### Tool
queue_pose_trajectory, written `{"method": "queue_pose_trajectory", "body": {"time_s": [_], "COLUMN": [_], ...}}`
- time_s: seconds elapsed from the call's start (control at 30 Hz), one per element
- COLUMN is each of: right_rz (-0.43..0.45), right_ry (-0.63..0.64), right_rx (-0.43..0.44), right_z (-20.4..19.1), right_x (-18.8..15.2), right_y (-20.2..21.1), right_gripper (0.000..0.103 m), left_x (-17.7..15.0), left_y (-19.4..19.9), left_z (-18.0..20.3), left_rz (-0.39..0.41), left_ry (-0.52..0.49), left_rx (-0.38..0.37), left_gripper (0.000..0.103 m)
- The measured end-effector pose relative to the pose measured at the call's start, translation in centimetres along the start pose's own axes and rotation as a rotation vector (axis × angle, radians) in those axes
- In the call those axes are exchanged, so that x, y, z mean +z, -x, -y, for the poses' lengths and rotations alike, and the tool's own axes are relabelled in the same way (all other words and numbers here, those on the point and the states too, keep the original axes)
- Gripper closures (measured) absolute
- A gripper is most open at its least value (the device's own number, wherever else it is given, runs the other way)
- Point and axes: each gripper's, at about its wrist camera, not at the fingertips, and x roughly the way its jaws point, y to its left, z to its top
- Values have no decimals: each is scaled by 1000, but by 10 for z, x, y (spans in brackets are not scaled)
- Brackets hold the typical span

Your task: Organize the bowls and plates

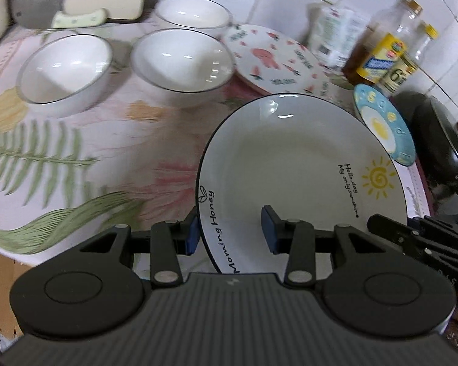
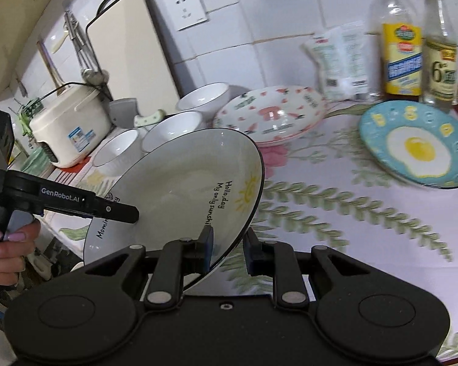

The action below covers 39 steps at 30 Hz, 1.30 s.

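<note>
Item: sun-print plate (image 1: 299, 167), glazed ceramic. I held it tilted above the floral tablecloth (image 1: 76, 152), nearer me than the 3 white bowls (image 1: 180, 59).

Left gripper (image 1: 232, 228) straddled the near rim; whether its pads pressed, I could not tell. Right gripper (image 2: 229, 251) pinched the opposite rim.

Handling, as I judged: stiff, heavy, slippery, breakable; best gripped at opposite rim edges.

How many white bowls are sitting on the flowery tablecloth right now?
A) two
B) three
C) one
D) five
B: the left wrist view shows three white bowls with thin dark rims, one at the left, one in the middle and one behind, all standing on the flowery tablecloth.
</note>
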Motion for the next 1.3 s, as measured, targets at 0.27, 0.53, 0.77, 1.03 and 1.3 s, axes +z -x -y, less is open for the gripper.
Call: {"method": "queue_pose_trajectory", "body": {"time_s": [0.27,0.53,0.77,1.03,1.3], "right_rz": [5,-3,-20,-36,-62], "right_ry": [14,14,-33,-37,28], "right_rx": [-27,-42,-25,-75,-162], "right_z": [33,58,71,70,55], "right_x": [-2,-4,-14,-18,-15], "right_y": [4,-4,-16,-23,-26], "right_gripper": [77,77,76,75,71], "left_x": [13,20,30,29,30], "left_y": [-27,-52,-66,-80,-84], "left_z": [30,45,53,53,62], "left_rz": [-40,-72,-108,-156,-191], "left_ry": [-65,-87,-158,-150,-201], "left_rx": [-15,-9,22,40,105], "left_gripper": [64,63,63,63,63]}}
